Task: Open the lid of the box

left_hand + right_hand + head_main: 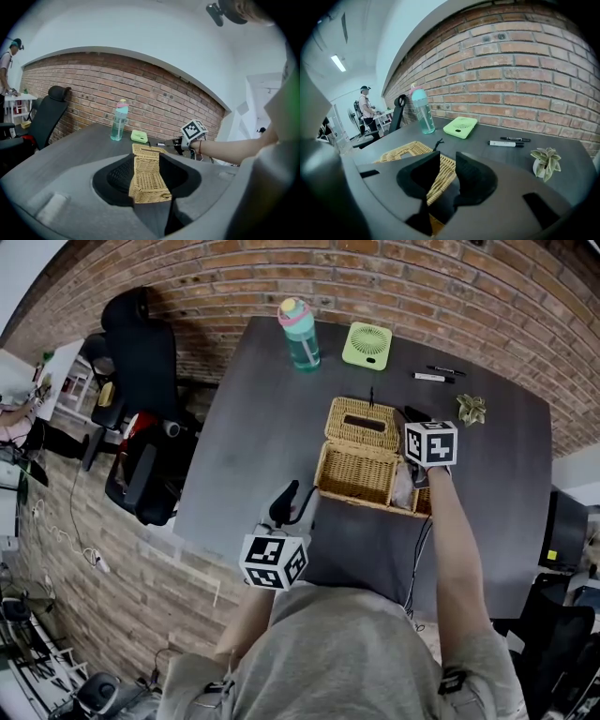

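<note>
A wicker box (356,474) stands mid-table on the dark table (262,427); its slotted lid (363,424) lies on top. In the head view my right gripper (419,476) is at the box's right end. In the right gripper view it (445,176) is shut on the lid's woven edge (440,180). My left gripper (298,502) is at the box's front left corner. In the left gripper view the box's near end (147,183) fills the gap between the left gripper's (147,180) pads, which appear closed on it.
At the table's far edge are a teal bottle (300,334), a green fan (367,345), markers (431,377) and a small plant (472,409). A black office chair (141,399) stands off the left side. A cable (417,559) runs near the front edge.
</note>
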Available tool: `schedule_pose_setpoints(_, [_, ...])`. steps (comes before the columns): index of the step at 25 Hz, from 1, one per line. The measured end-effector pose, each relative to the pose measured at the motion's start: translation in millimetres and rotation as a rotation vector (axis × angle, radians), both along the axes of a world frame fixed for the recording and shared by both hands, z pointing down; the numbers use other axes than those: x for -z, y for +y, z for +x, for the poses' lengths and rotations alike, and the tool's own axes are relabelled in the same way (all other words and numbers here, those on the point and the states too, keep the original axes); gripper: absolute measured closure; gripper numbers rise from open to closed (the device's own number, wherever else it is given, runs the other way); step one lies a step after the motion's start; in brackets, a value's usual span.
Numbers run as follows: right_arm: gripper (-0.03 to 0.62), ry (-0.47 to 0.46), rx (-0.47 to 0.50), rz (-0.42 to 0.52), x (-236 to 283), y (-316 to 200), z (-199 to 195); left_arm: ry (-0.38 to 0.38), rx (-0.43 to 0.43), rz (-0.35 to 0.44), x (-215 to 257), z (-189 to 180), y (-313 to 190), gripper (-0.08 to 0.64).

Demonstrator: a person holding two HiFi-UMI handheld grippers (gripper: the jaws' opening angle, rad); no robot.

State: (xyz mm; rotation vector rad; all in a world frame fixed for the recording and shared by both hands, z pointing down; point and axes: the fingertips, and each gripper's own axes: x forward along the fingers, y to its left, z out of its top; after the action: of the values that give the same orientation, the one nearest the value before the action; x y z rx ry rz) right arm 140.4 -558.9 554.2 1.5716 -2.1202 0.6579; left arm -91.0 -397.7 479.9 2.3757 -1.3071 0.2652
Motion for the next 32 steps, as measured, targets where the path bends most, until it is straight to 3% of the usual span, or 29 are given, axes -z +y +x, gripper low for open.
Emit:
schedule_pose_setpoints(8, [0.523,-0.010,0.046,0.170,57,59,-24,0.007,0.009,0.048,14,3,16,0.399])
schedule_pose_setpoints(16, [0.564,-0.017,0.076,0.279,95,127,-50,0.008,0.031,0.093,31,0,42,0.418])
schedule_pose_setpoints(32, [0.588,-0.068,0.104,0.354,116,230,-81,-0.028,0.025,0.122,40,-7,88,0.525])
